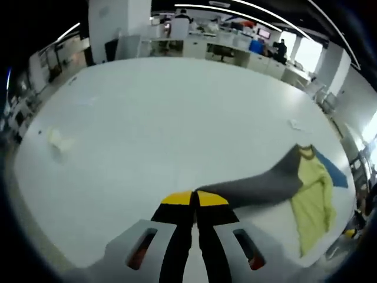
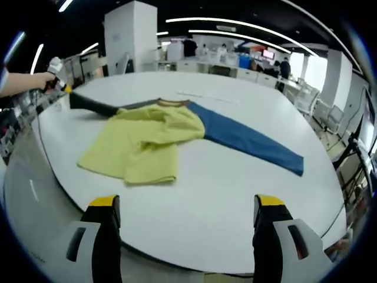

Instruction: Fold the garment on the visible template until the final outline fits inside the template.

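1. Garment [image 2: 147, 144]: soft, limp knit lying on the round white table [image 2: 235, 200], with a yellow body crumpled near the table edge, one blue sleeve [image 2: 247, 140] laid flat, and one grey sleeve [image 1: 259, 186].
2. Left gripper [image 1: 195, 200]: jaws clenched together on the cuff end of the grey sleeve, which runs taut from the yellow-tipped jaws across to the collar; the sleeve's long axis points from this gripper toward the yellow body [image 1: 312, 200].
3. Right gripper [image 2: 187, 206]: jaws spread wide and empty, poised over the near table edge; the yellow hem lies just ahead and slightly left of it, so this is judged the nearer tool for the body.
4. Blue sleeve: extends away to the right, opposite the grey one, so both sleeves lie roughly along one line.
5. Template: no outline can be made out on the white surface.
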A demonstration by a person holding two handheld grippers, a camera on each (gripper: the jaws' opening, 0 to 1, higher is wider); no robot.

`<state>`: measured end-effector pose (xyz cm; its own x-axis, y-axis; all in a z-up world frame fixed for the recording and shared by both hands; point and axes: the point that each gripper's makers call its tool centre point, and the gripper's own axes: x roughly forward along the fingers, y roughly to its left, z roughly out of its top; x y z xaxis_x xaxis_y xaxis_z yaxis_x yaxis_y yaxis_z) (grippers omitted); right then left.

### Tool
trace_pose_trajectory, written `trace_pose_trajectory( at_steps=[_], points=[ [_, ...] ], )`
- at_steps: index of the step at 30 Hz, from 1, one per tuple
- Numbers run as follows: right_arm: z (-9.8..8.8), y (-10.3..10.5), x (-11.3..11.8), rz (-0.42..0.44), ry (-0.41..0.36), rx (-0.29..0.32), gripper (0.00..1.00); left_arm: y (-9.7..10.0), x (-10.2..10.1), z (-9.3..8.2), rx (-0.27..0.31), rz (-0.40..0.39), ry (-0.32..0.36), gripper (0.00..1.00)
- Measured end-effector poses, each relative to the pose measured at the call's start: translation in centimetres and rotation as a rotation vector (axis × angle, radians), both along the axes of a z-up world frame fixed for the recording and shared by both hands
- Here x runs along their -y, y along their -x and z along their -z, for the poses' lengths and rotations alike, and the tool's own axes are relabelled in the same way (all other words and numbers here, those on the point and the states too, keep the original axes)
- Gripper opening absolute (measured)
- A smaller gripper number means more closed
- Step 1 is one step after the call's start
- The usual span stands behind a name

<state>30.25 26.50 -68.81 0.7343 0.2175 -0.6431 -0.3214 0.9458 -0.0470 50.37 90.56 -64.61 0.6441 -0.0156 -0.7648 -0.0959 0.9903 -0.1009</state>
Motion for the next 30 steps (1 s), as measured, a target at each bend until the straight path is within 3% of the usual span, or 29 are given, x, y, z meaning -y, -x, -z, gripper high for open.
trace_pose_trajectory(
  at_steps=[21, 28, 30],
  points=[
    [0.9, -0.1, 1.1, 0.055, 0.030, -0.044, 0.92, -0.2, -2.0, 7.4, -0.199, -0.002, -0.014, 0.00],
    [1.2, 0.0, 1.3, 0.063, 0.041, -0.061, 0.92, 1.5, -2.2, 10.6, -0.327, -0.002, 0.018, 0.00],
    [1.2, 0.0, 1.3, 0.065, 0.044, -0.064, 0.92, 1.6, -2.2, 11.1, -0.328, -0.004, 0.015, 0.00]
  ],
)
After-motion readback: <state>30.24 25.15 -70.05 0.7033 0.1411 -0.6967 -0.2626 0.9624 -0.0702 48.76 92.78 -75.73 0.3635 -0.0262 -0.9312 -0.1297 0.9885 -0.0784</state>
